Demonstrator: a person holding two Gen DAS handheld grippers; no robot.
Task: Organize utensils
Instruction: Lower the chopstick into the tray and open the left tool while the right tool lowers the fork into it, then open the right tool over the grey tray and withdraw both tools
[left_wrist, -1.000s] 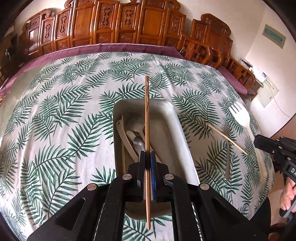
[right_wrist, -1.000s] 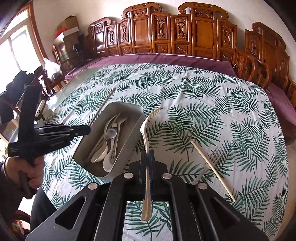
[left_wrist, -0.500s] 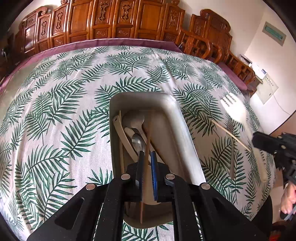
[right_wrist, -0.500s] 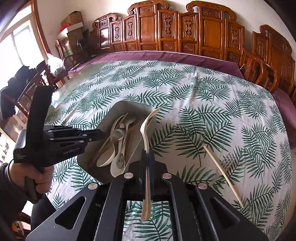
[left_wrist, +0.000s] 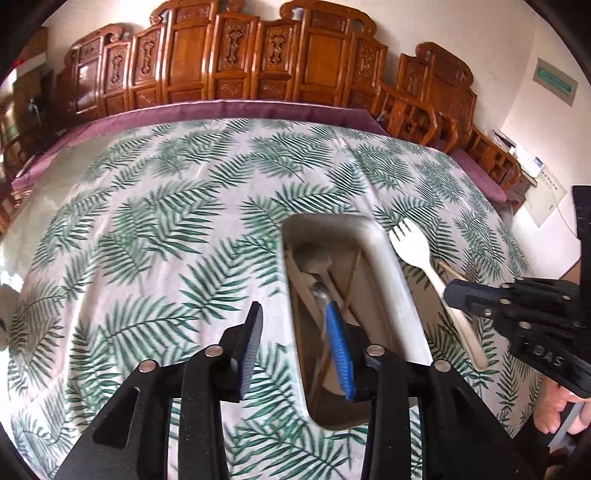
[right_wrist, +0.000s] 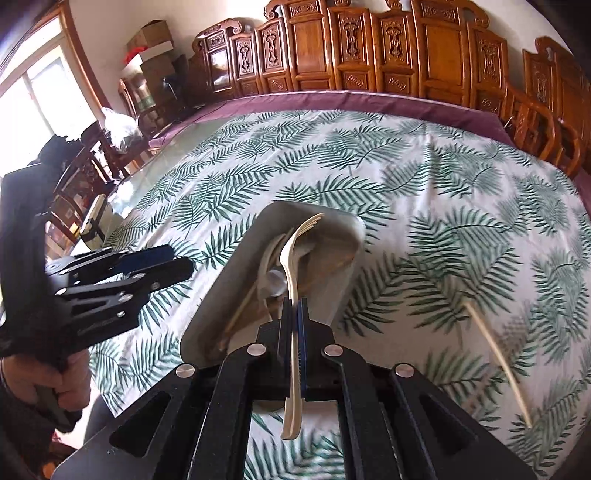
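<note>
Tongs first: our left tongs (left_wrist: 295, 350) are opening and nothing is between them; one blue pad hangs over the grey tray (left_wrist: 391, 280), the other over the leaf-print tabletop (left_wrist: 155, 236). Our right tongs (right_wrist: 294, 310) are closed tight on the handle of a pale plastic fork (right_wrist: 291, 258), whose tines point to the far end of the tray, above the utensils already lying inside. There we see a metal spoon (left_wrist: 320, 291), pale spoons and thin wooden sticks, one of them a brown chopstick (left_wrist: 351, 275).

We judge that the step in hand is to put the fork into the tray. The next move asks us to lower the right tongs until the fork is inside the rim, then to loosen them. After that, a pale chopstick (right_wrist: 496, 360) and what looks like a clear fork (right_wrist: 522, 332), blurred, wait on the tabletop at the right, well apart from the tray.
</note>
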